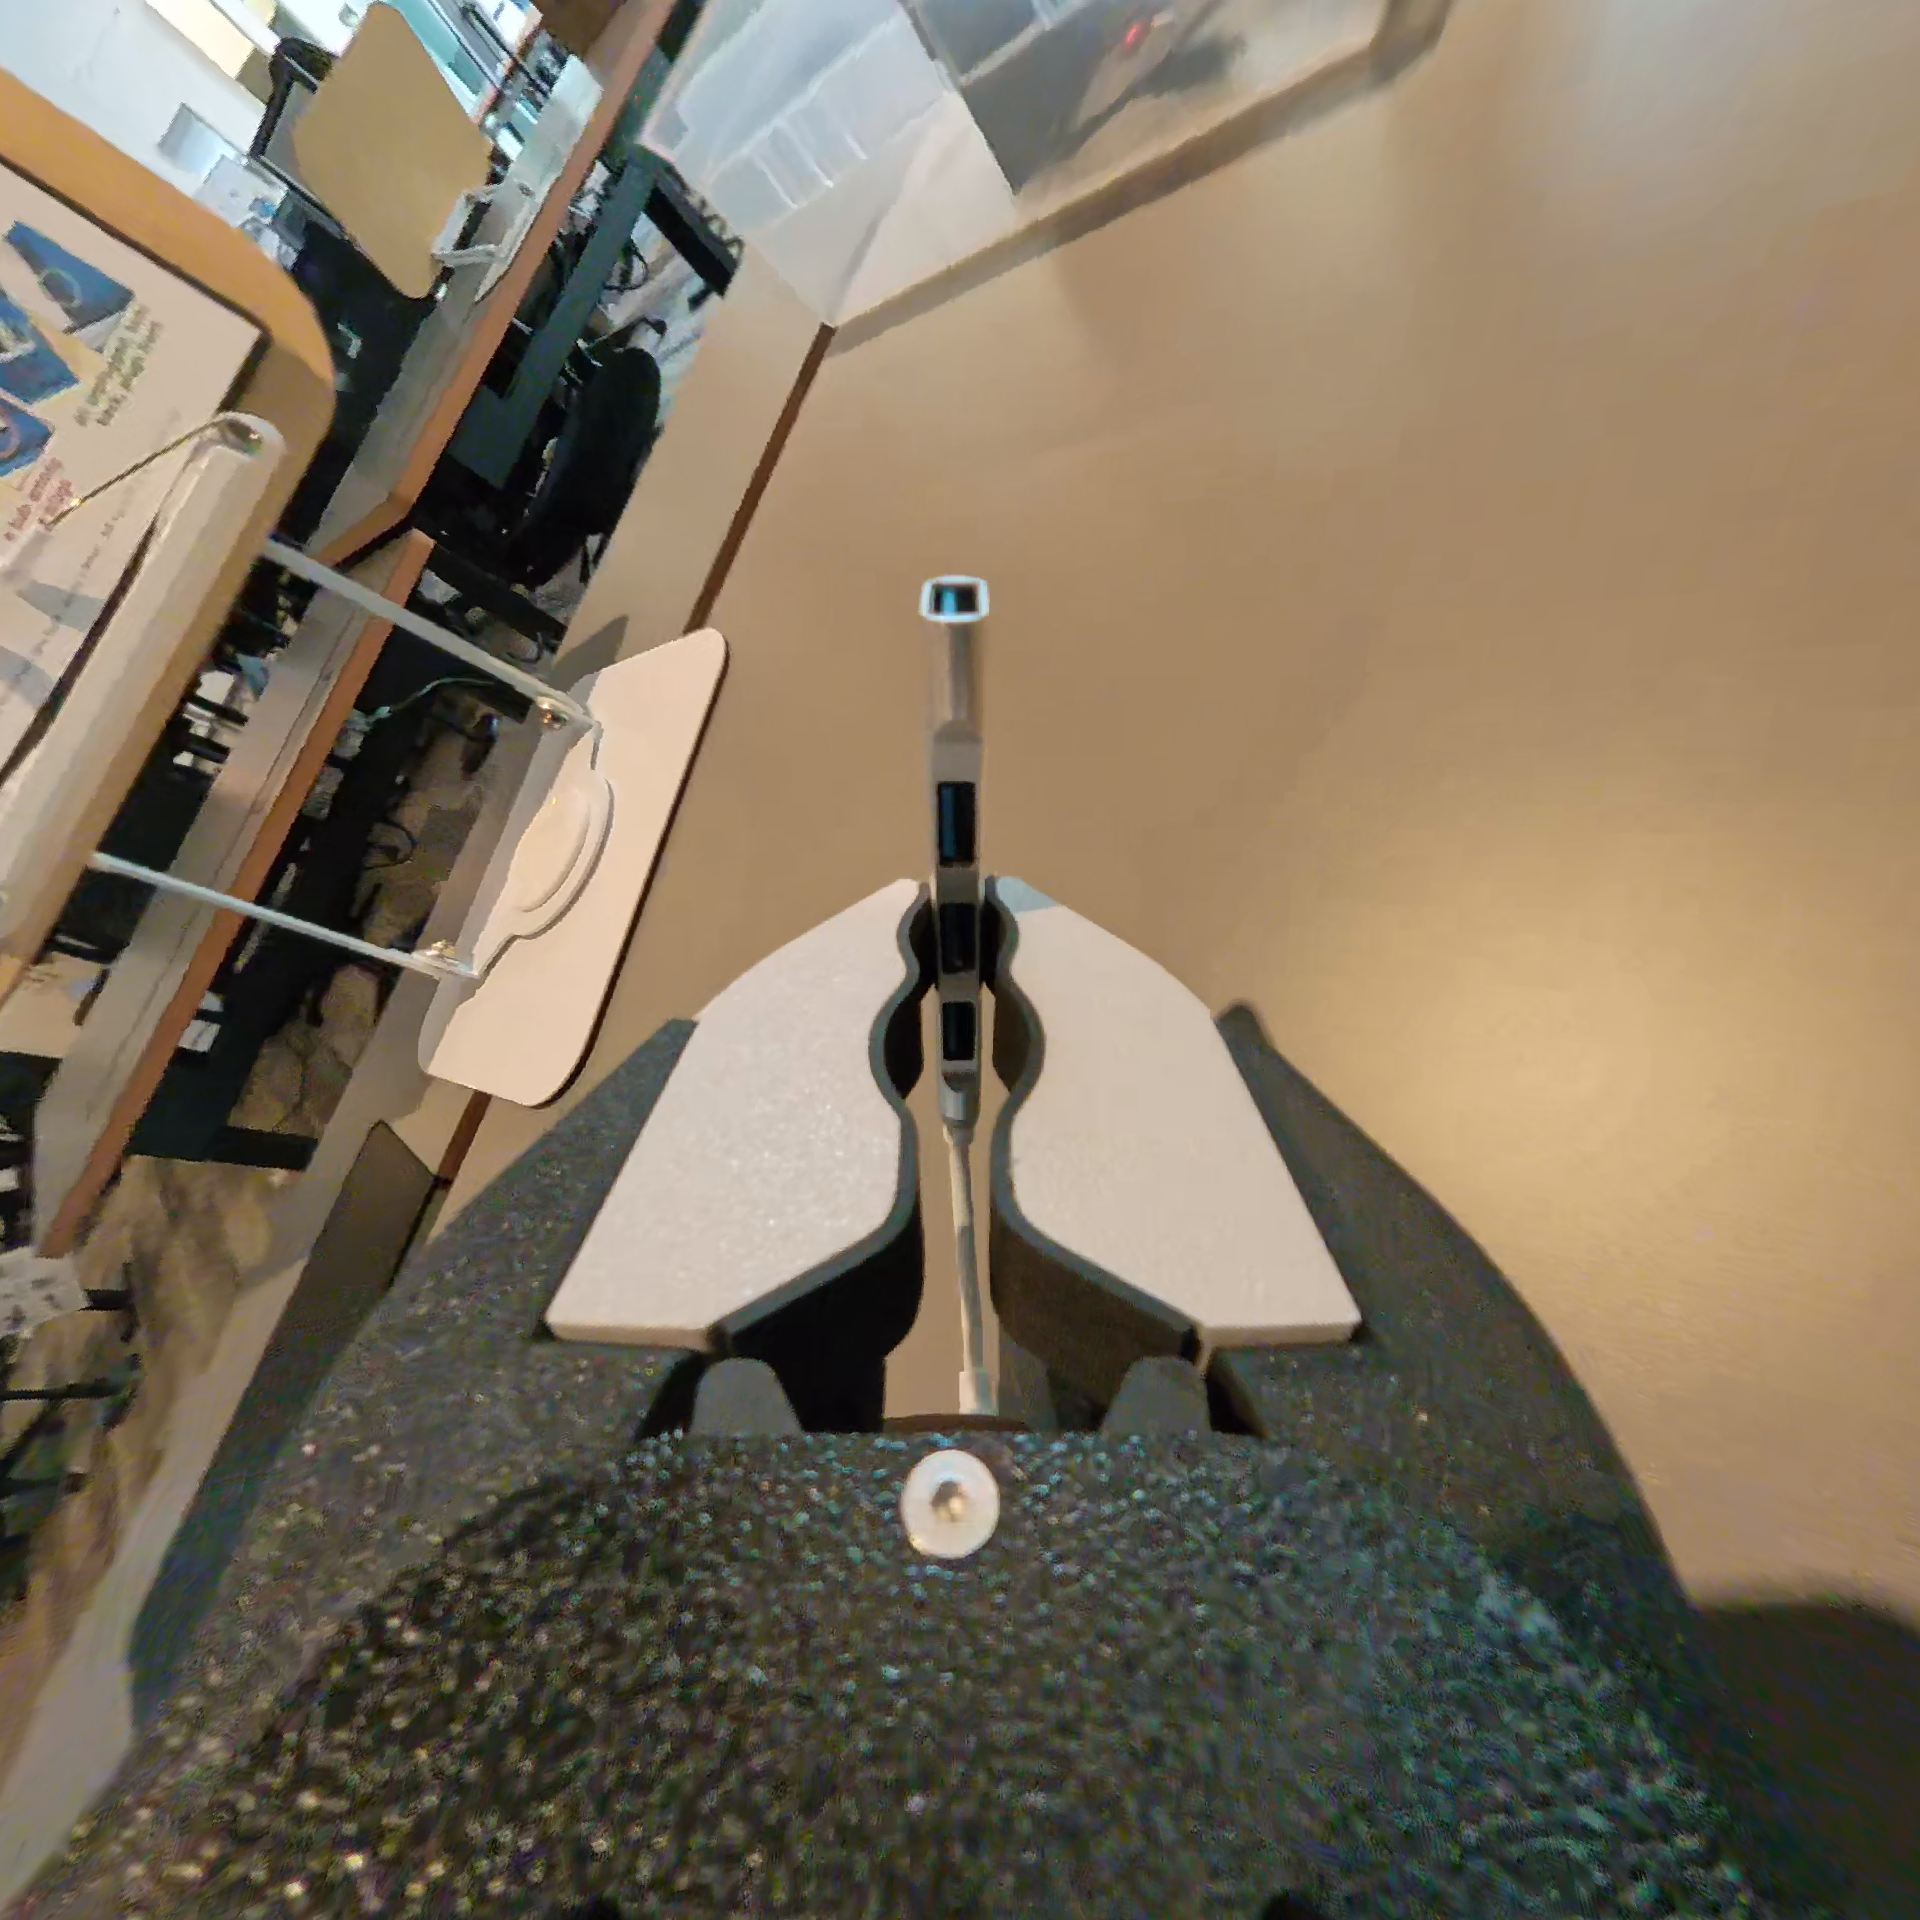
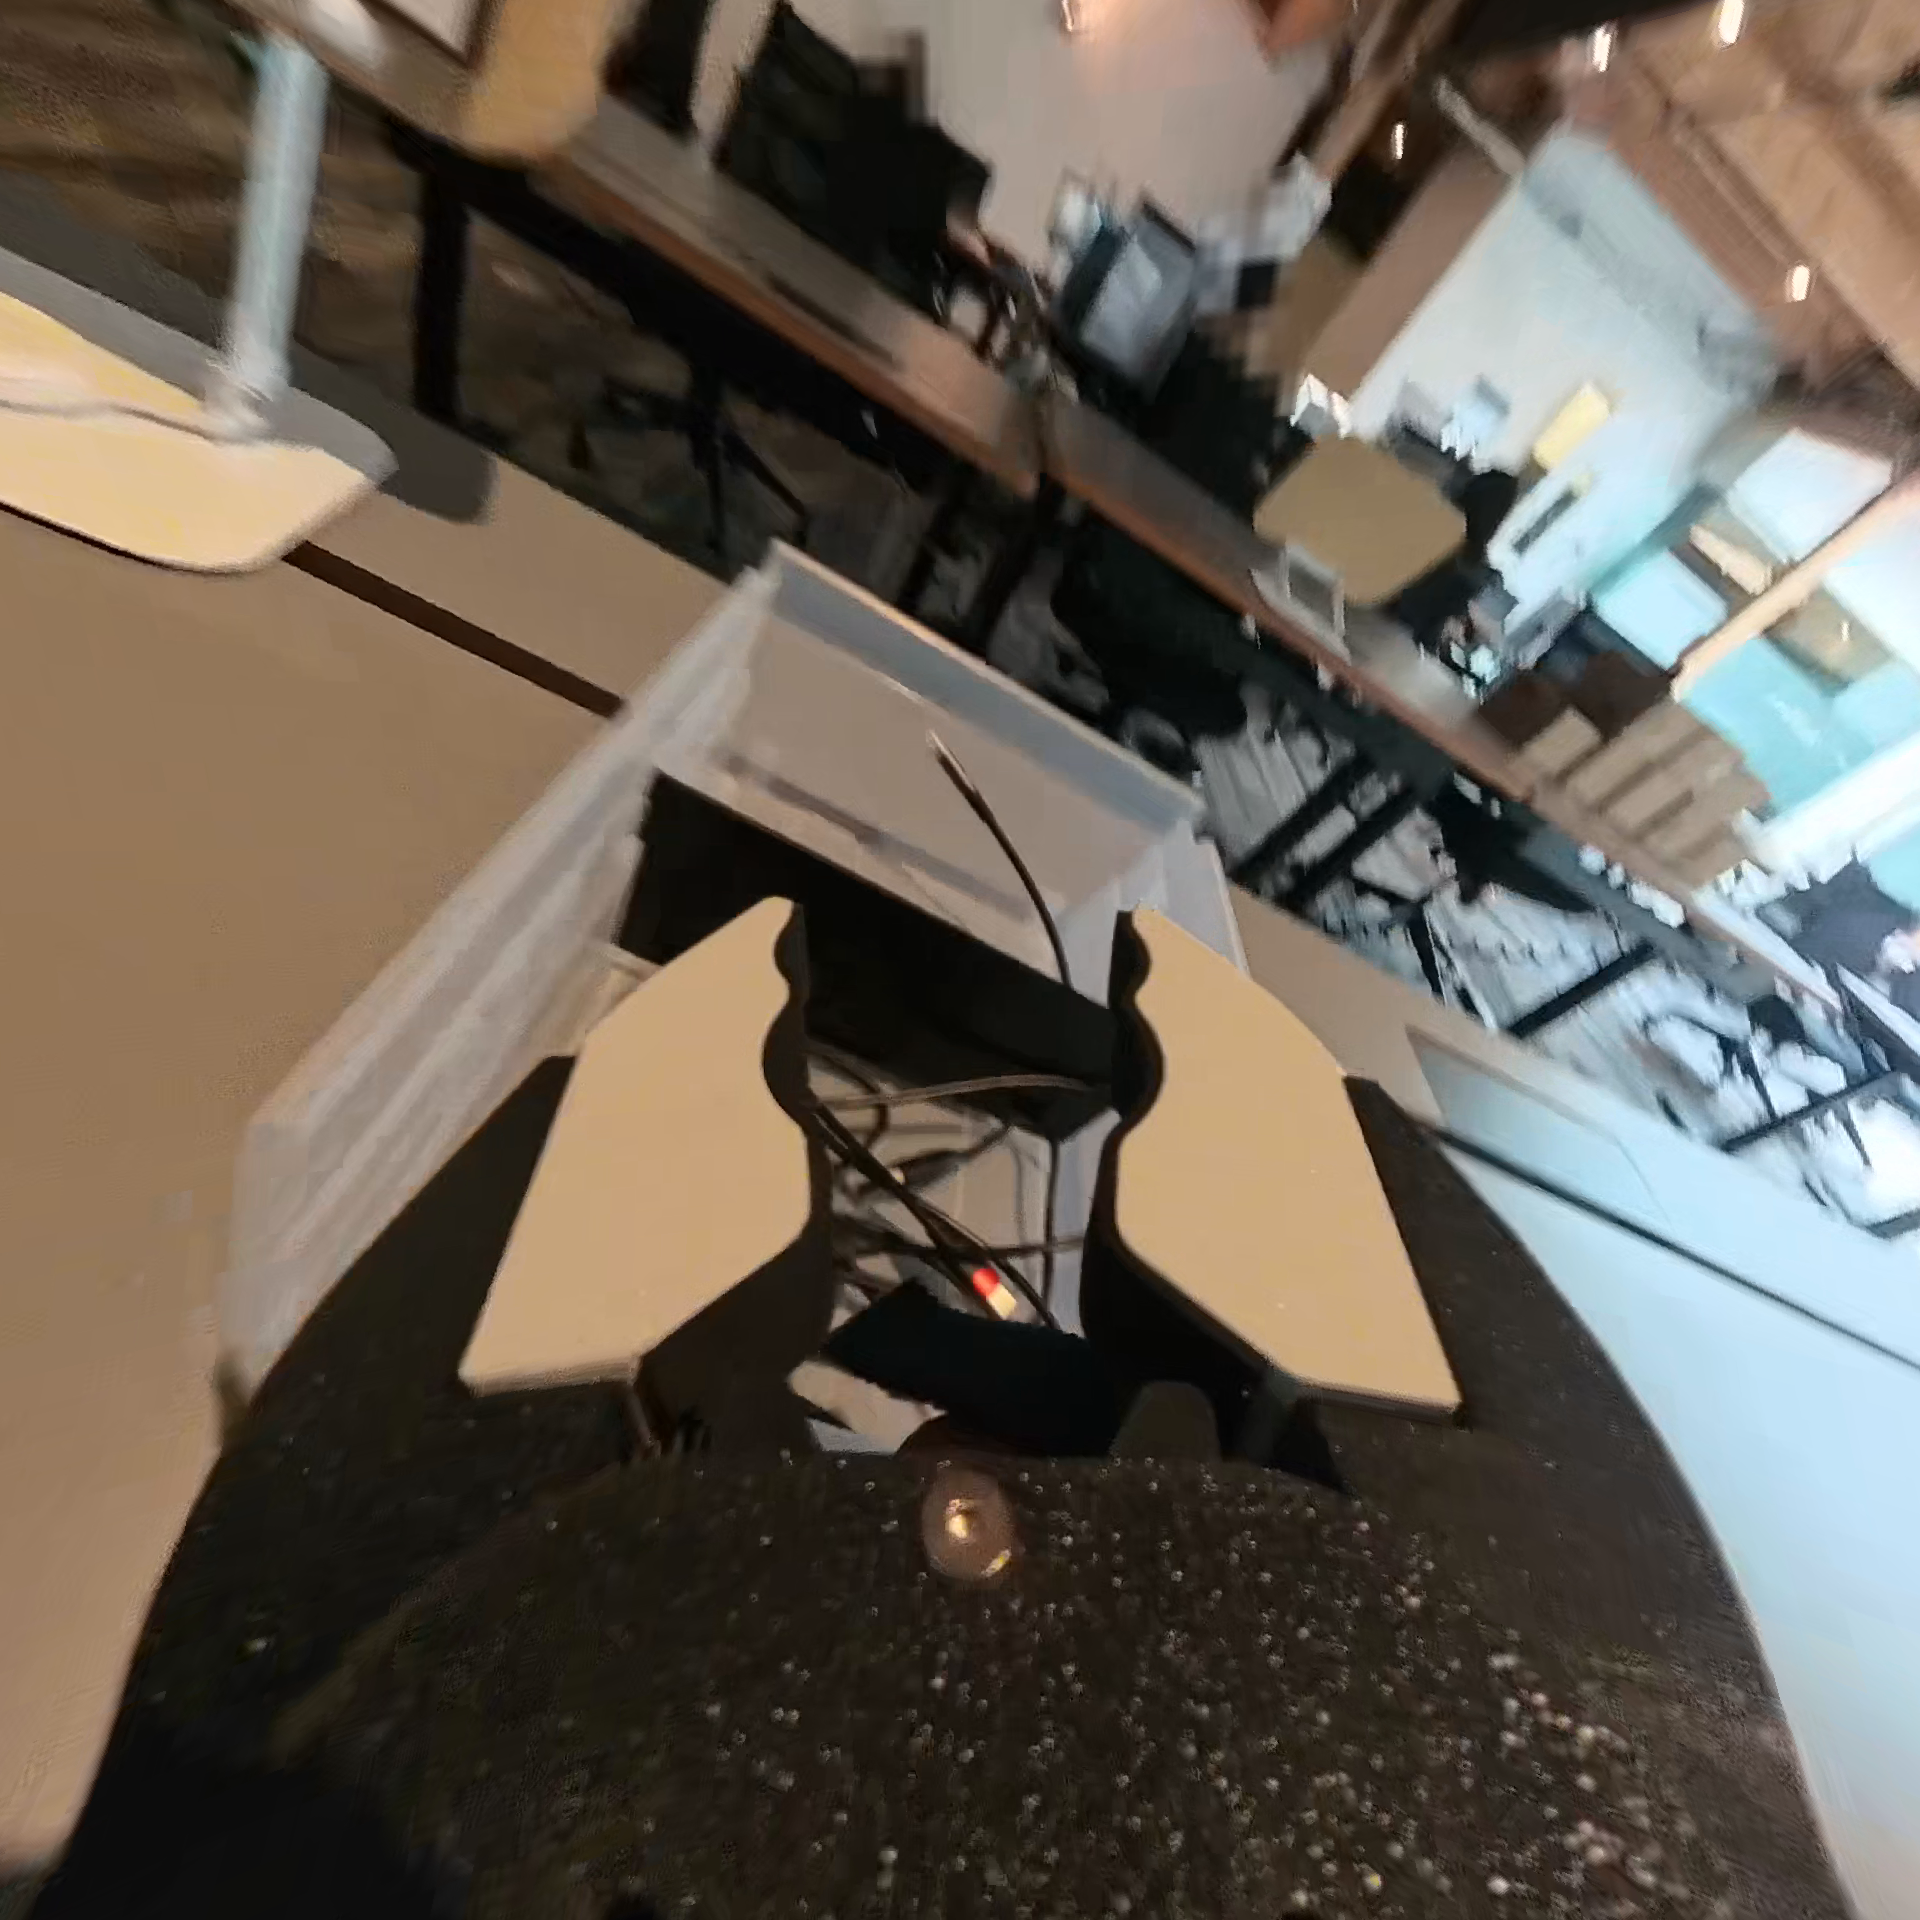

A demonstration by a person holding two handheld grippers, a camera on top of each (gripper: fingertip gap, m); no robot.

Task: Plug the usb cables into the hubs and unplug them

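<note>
- My left gripper (image 1: 956, 894) has its jaws pressed against the two flat sides of a slim silver USB hub (image 1: 957, 821), clamped on its middle.
- The hub runs straight forward along the fingers, edge-on to me; one port shows ahead of the tips, another sits between them, a third just behind.
- Its square far end sticks out well past the fingertips, over the beige table (image 1: 1403, 727).
- The hub's short white cable (image 1: 966, 1247) trails back between the fingers toward the gripper body.
- Off to the left a white rounded base (image 1: 582, 883) with clear supports rests near the table edge.
- My right gripper (image 2: 956, 935) has its jaws spread apart, with nothing between them.
- It hangs above a clear plastic bin (image 2: 499, 914); through the gap I see a tangle of black cables (image 2: 935, 1174) lying in the bin.
- One connector with a red and white tip (image 2: 992, 1288) lies among them, low in the gap.
- This view is blurred, so finer detail escapes me.
</note>
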